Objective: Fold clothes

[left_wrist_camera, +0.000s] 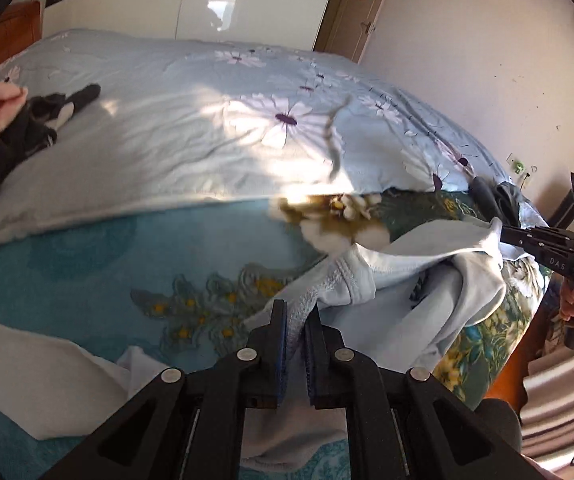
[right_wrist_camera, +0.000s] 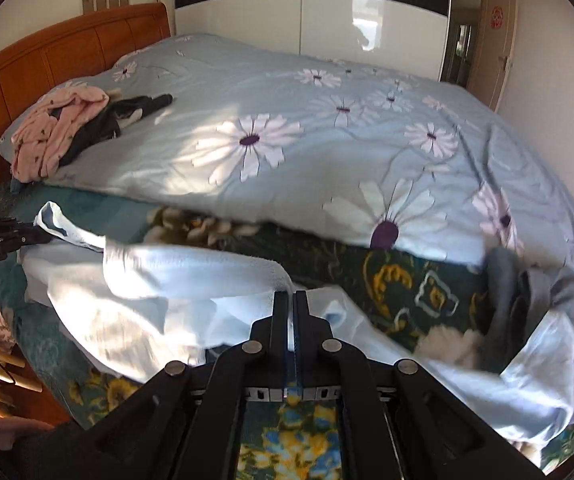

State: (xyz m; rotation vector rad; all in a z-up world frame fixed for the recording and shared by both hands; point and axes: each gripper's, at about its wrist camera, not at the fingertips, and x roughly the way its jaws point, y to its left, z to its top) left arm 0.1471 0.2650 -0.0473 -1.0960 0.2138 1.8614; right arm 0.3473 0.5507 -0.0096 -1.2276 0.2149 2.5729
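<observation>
A pale blue garment point(left_wrist_camera: 415, 264) lies stretched across the near edge of the bed, over a teal floral blanket point(left_wrist_camera: 87, 264). My left gripper point(left_wrist_camera: 296, 312) is shut on the garment's stitched hem. My right gripper point(right_wrist_camera: 291, 300) is shut on another edge of the same garment point(right_wrist_camera: 175, 276). In the left wrist view the right gripper point(left_wrist_camera: 505, 234) shows at the right, pinching the cloth. In the right wrist view the left gripper point(right_wrist_camera: 41, 236) shows at the left edge, gripping a bunched corner. The cloth sags between them.
A light blue daisy quilt point(right_wrist_camera: 287, 120) covers most of the bed. A pink garment point(right_wrist_camera: 55, 128) and a black one point(right_wrist_camera: 119, 116) lie near the wooden headboard point(right_wrist_camera: 47, 52). A folded white cloth point(left_wrist_camera: 43, 376) lies front left. Grey clothes point(right_wrist_camera: 527, 300) are heaped at the right.
</observation>
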